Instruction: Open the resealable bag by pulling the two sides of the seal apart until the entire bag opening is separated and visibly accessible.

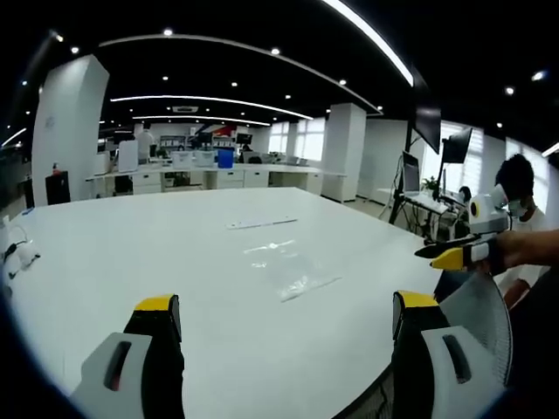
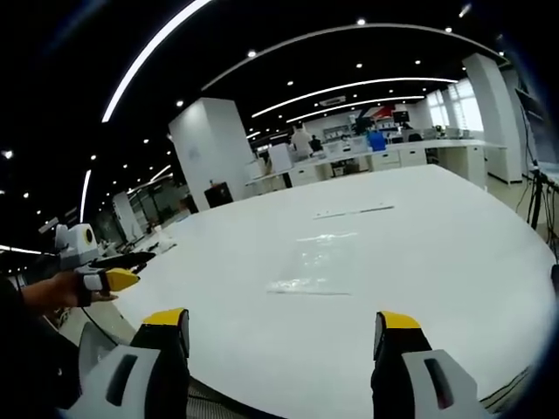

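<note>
A clear resealable bag (image 1: 284, 266) lies flat on the white table (image 1: 131, 253), its sealed edge nearest me; the same bag (image 2: 319, 262) shows in the right gripper view. My left gripper (image 1: 284, 319) hovers open above the table's near edge, well short of the bag, with nothing between its yellow-tipped jaws. My right gripper (image 2: 284, 332) is also open and empty, short of the bag. The right gripper (image 1: 450, 256) enters the left gripper view from the right, held by a hand. The left gripper (image 2: 118, 275) appears at the left of the right gripper view.
A thin clear strip (image 1: 262, 223) lies on the table beyond the bag. Small white items (image 1: 22, 253) sit near the left table edge. A person (image 1: 520, 196) sits at the right by monitors. Desks and pillars stand far behind.
</note>
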Demonstrator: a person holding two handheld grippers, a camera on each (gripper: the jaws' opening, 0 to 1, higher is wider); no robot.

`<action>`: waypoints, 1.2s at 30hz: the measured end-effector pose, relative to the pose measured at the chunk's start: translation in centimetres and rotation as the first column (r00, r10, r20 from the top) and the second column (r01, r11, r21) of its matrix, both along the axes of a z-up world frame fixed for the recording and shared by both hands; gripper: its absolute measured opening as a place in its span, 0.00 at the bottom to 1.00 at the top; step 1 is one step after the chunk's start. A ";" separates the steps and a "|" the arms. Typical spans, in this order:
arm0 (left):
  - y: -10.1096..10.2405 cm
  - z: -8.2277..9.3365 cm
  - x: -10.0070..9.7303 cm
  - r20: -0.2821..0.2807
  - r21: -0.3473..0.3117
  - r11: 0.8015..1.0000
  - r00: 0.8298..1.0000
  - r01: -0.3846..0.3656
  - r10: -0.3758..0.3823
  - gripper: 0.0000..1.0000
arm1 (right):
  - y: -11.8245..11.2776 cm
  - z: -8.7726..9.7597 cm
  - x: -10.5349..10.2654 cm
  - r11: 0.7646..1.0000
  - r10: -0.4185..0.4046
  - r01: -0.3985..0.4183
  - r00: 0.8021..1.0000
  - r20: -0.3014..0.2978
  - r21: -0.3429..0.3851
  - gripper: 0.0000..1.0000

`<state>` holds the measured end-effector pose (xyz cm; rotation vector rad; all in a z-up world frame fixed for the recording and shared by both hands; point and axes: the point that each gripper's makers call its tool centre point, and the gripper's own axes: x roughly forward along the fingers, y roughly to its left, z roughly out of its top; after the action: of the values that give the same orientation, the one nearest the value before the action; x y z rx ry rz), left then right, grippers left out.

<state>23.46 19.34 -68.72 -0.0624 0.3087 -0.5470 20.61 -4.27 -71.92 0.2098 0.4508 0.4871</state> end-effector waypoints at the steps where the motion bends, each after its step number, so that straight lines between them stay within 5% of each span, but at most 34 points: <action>1: 0.0 -0.1 0.1 -0.002 0.002 1.000 1.000 -0.002 0.002 0.99 | 0.0 0.0 0.0 1.000 -0.001 0.001 1.000 0.001 0.001 0.86; 22: -0.1 -0.4 0.3 -0.012 0.021 1.000 1.000 0.004 -0.003 0.99 | 0.7 -0.5 0.6 0.997 0.072 -0.072 0.997 -0.008 -0.019 0.83; 36: 0.0 -0.9 0.4 -0.036 0.018 1.000 0.999 0.018 -0.017 0.99 | 1.1 0.3 3.0 0.993 0.098 -0.097 0.995 0.012 -0.060 0.83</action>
<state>23.89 19.29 -69.65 -0.0516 0.3498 -0.5605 23.64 -3.17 -71.63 0.1276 0.4617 0.5704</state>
